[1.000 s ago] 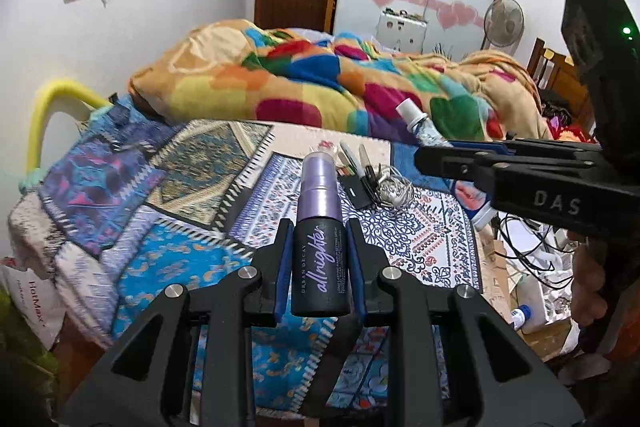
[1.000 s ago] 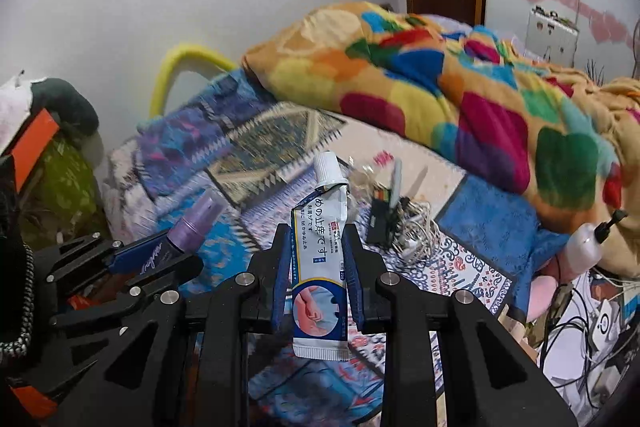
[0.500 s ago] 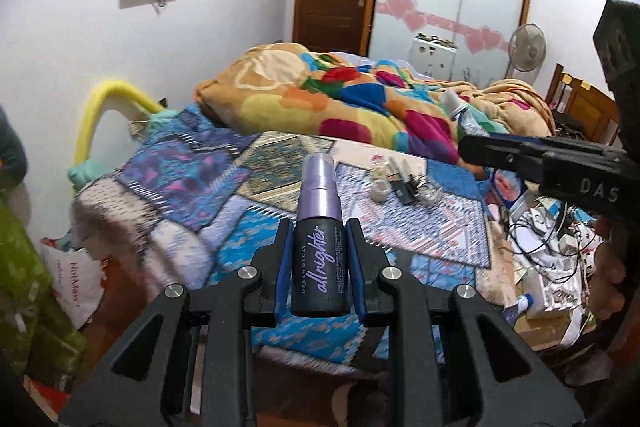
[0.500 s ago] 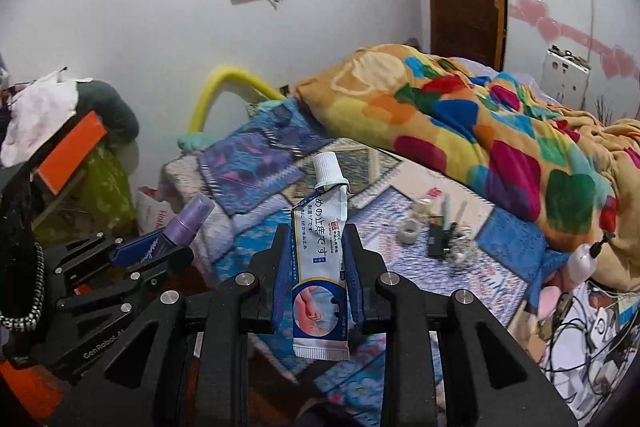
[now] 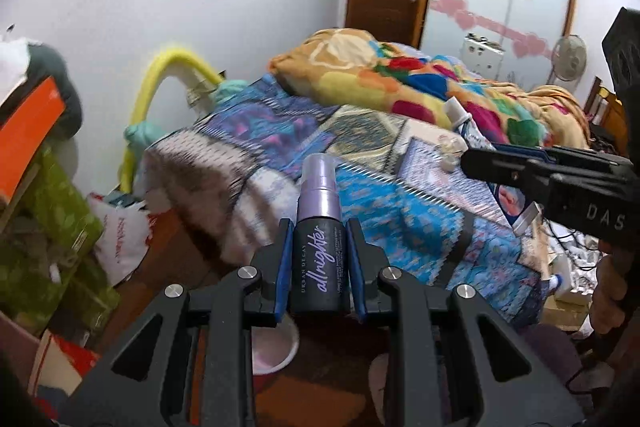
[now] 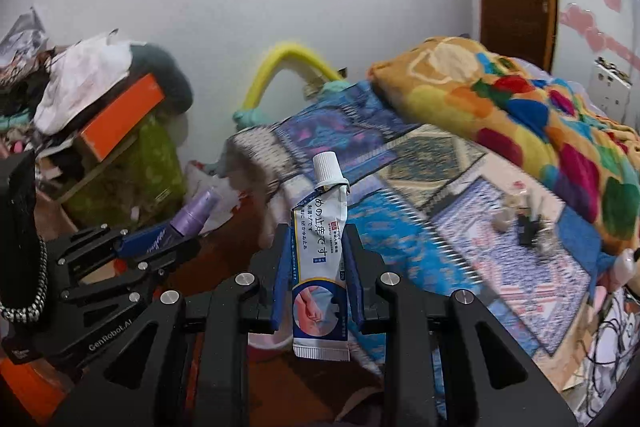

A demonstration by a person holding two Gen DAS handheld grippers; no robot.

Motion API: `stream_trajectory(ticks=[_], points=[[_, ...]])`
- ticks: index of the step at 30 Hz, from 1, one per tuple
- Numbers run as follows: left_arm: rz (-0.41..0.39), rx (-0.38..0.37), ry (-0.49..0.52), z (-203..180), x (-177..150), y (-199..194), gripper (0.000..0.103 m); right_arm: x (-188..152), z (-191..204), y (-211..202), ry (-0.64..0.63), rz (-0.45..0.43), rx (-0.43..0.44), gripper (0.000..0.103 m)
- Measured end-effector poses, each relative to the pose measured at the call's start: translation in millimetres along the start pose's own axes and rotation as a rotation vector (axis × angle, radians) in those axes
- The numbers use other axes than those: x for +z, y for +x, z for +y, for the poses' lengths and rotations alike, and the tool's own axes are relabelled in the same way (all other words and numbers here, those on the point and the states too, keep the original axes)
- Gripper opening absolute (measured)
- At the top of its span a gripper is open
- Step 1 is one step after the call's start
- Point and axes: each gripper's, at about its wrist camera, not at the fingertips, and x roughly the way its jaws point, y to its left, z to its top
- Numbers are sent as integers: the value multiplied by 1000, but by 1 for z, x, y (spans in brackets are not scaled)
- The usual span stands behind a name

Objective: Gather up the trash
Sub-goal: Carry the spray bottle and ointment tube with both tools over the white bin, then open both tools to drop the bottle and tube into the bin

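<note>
The left gripper point(image 5: 320, 267) has its blue pads clamped on a small cylindrical spray bottle point(image 5: 320, 255), dark glossy plastic with lilac script and a translucent purple cap, held upright off the bed. The right gripper point(image 6: 318, 279) is clamped on a soft white tube point(image 6: 320, 259) with a ribbed screw cap, crimped flat at its lower end and creased near the shoulder. Both point downward past the near corner of the bed point(image 5: 400, 227), which wears a patchwork cover of blue, purple and white print. A plush blanket point(image 5: 400, 83) in bright blotches lies heaped along the far edge. Small odds and ends point(image 6: 524, 223) sit blurred near the bed's right edge. A yellow foam arch point(image 6: 288, 67) stands at the far corner by the wall. A green box point(image 6: 132, 171) under an orange one sits on the left, and a pale cup point(image 5: 276, 347) shows below the left gripper's pads
</note>
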Motion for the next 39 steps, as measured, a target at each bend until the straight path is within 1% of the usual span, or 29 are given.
stream_trajectory(ticks=[2, 7, 10, 14, 20, 26, 28, 35, 37, 39], points=[[16, 27, -12, 16, -9, 1, 25, -4, 13, 14, -15, 25, 23, 23], [80, 62, -55, 49, -32, 17, 25, -13, 41, 52, -34, 101, 73, 23], [137, 74, -90, 69, -51, 34, 25, -21, 53, 80, -43, 161, 103, 23], [224, 93, -133, 90, -76, 66, 25, -33, 65, 113, -53, 238, 124, 23], [337, 116, -197, 117, -106, 112, 25, -50, 67, 165, -37, 368, 149, 23], [447, 87, -274, 138, -136, 158, 25, -70, 69, 215, -48, 476, 142, 23], [466, 88, -286, 142, -144, 170, 25, -75, 69, 228, -46, 503, 138, 23], [559, 104, -326, 153, -174, 208, 25, -88, 75, 274, -27, 650, 199, 23], [576, 105, -347, 157, -179, 216, 25, -87, 76, 279, -29, 666, 220, 23], [585, 86, -389, 163, -182, 221, 25, -83, 79, 280, -38, 664, 230, 24]])
